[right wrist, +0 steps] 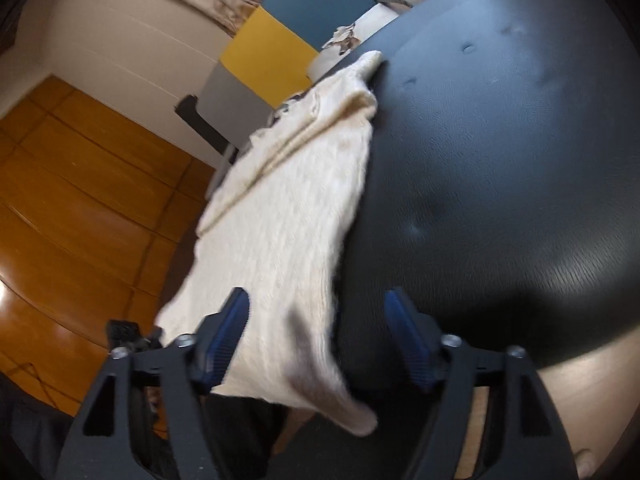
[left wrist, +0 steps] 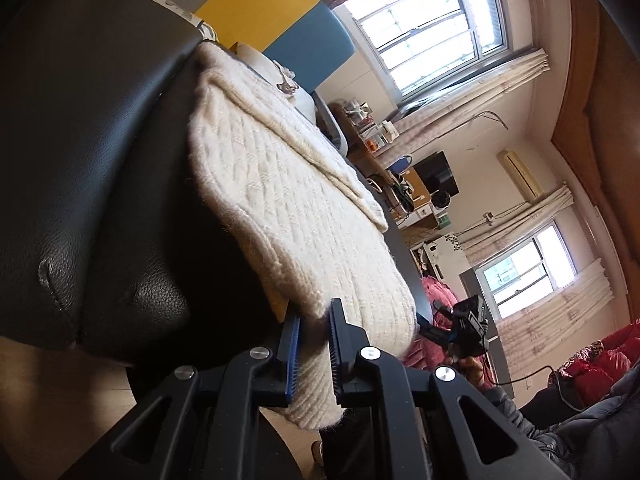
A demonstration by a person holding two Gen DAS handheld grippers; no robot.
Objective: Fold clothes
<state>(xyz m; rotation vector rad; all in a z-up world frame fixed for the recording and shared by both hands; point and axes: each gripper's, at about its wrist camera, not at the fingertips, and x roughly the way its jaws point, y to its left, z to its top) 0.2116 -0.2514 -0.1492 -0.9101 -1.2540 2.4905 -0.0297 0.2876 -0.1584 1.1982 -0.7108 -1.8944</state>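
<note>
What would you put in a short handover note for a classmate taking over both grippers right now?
Left gripper: shut on the near edge of the cream knitted sweater.
Right gripper: open, pads clear of the knit; the sweater's corner lies between its fingers.
Sweater lies draped over the black leather cushion, partly folded.
Left to do: finish the fold and flatten it.

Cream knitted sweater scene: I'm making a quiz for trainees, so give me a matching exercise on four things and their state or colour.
1 left tool
2 right tool
3 cream knitted sweater
4 black leather seat

a open
b draped over the seat's edge
c shut on the knit
d dimpled, dark

Pairs: 1-c, 2-a, 3-b, 4-d
</note>
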